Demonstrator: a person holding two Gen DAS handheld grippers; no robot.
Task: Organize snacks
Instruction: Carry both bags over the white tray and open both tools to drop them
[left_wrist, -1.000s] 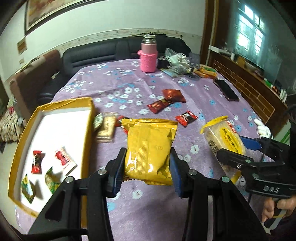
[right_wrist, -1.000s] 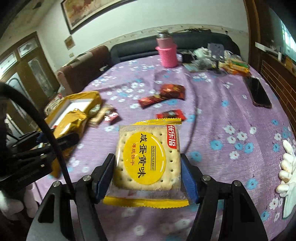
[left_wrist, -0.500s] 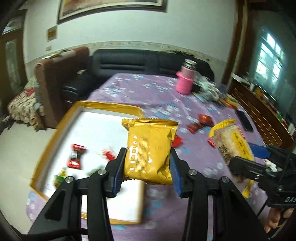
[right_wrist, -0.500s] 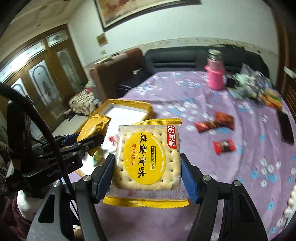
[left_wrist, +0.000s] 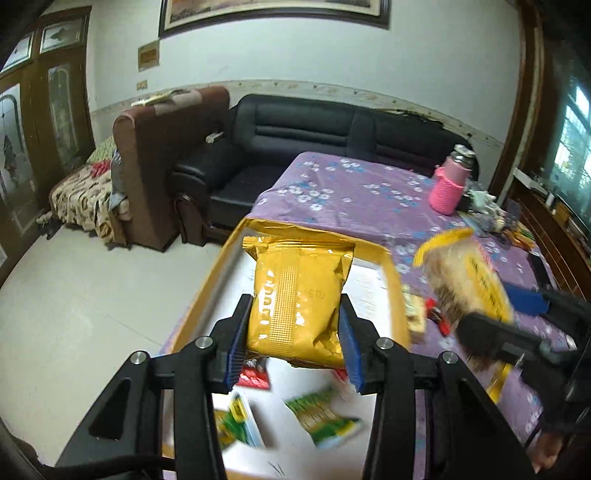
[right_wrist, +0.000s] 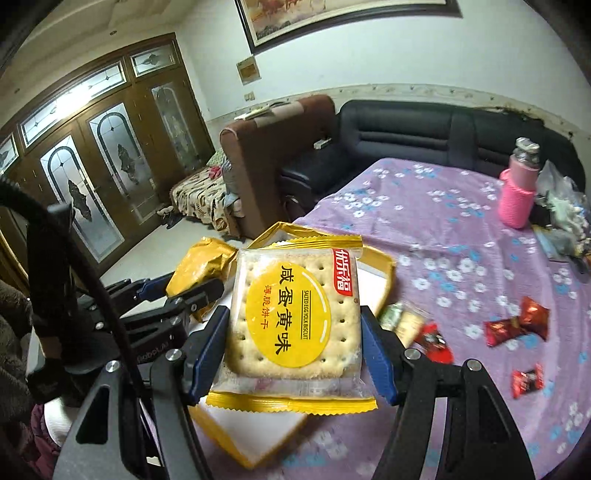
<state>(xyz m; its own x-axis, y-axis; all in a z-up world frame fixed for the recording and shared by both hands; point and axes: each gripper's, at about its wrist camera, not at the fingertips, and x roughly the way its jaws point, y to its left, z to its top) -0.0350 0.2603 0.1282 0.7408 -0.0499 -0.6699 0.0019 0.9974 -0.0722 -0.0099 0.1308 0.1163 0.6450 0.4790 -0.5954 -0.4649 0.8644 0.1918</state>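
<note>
Gold packet (left_wrist: 299, 299) fronts tray (left_wrist: 207, 295); green wrappers (left_wrist: 325, 417) blurred, maybe sweets.

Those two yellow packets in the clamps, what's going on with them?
A person is tidying snacks with two hand-held grippers. The left gripper holds a plain gold packet above the yellow-rimmed tray; the right gripper holds a salted egg yolk biscuit pack next to it. Green sachets already lie in the tray, while red candies wait on the purple tablecloth.
</note>
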